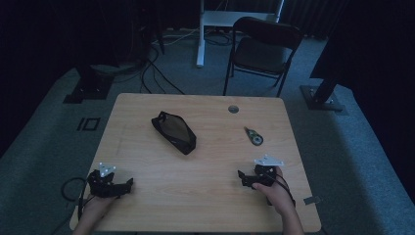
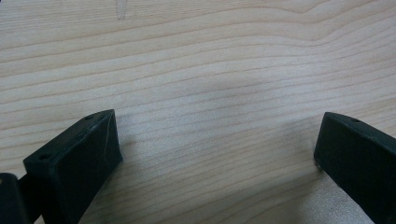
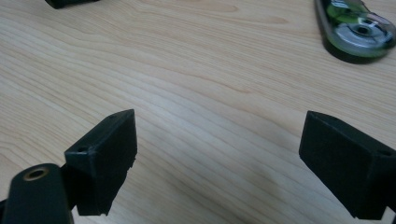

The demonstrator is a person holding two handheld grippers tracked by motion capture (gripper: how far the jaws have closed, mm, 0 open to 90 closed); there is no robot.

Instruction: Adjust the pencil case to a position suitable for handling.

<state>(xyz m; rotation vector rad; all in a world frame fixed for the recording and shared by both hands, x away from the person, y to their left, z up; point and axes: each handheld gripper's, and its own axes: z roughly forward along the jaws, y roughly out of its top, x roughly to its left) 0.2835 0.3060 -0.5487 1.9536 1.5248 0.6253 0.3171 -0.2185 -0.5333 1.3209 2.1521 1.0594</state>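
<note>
The correction-tape dispenser (image 1: 254,136) lies flat on the wooden table (image 1: 205,205), at about one o'clock from the right gripper (image 1: 243,177) and near it; the black pencil pouch (image 1: 173,132) sits well apart toward eleven o'clock. In the right gripper view the dispenser (image 3: 357,30) looks like hard, glossy plastic: probably light, stiff and a little slippery, so I would pinch it across its narrow flat sides near the wheel. The pouch is likely soft and will sag; better taken at its rim or zipper edge. Both tongs are released, jaws spread wide over bare wood. The left gripper (image 1: 128,184) rests low at the near left edge, pointing toward three o'clock, the right pointing toward nine.
</note>
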